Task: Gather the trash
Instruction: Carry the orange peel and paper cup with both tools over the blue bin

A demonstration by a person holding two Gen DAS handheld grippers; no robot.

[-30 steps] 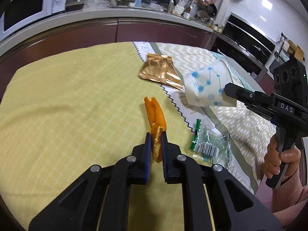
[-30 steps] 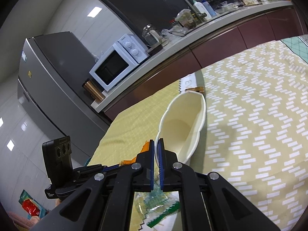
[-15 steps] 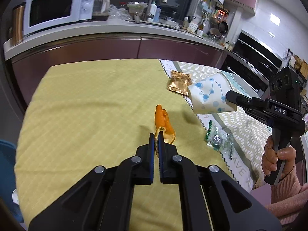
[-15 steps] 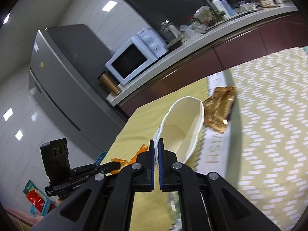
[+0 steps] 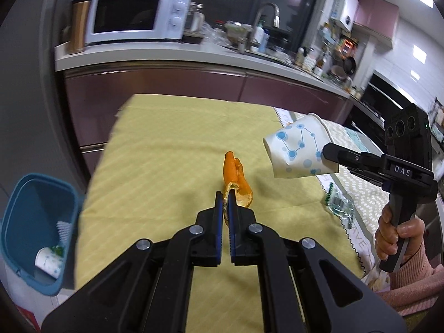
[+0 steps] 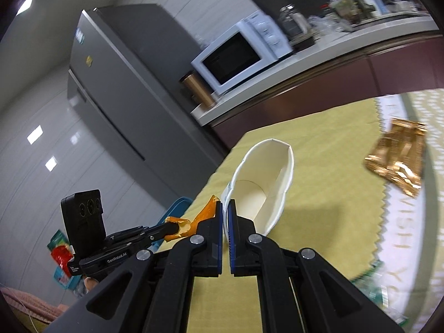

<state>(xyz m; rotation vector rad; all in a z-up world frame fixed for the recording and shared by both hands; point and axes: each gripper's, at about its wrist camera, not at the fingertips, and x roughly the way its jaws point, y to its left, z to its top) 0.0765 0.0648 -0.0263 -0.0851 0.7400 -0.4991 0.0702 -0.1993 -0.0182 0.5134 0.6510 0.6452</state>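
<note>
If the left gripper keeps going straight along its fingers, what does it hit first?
Probably the yellow tablecloth. The left gripper, shut on the orange peel, points down at bare cloth beyond the peel. The paper cup lies off to the right, the blue bin to the left. Depth is uncertain.

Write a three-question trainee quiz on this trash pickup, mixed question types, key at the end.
1. True or false: the left gripper is shut on the orange peel.
2. Multiple choice: the right gripper holds A) the gold wrapper, B) the paper cup, C) nothing.
3. Fill in: one paper cup already lies in the blue ___ beside the table.

Key: 1 true; 2 B; 3 bin.
</note>
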